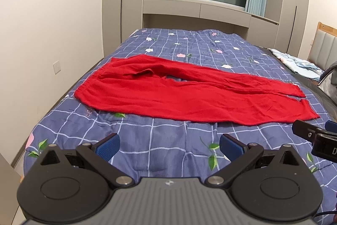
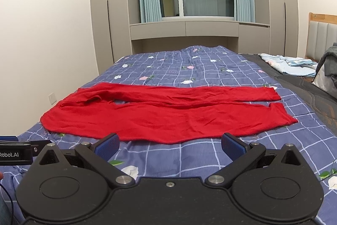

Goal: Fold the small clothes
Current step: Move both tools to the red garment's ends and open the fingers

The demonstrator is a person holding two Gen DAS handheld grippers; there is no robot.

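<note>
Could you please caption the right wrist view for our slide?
Open right gripper hovers before red trousers spread flat across the blue floral quilt.

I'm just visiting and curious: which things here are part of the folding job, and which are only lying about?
Part of the job:
- red trousers, spread flat on the quilt
- left tongs, open
- right tongs, open

Just lying about:
- checked quilt
- pale blue cloth by the headboard
- grey blanket

Matt red knit trousers point(image 1: 168, 94), soft printed cotton quilt point(image 1: 168, 144)
</note>
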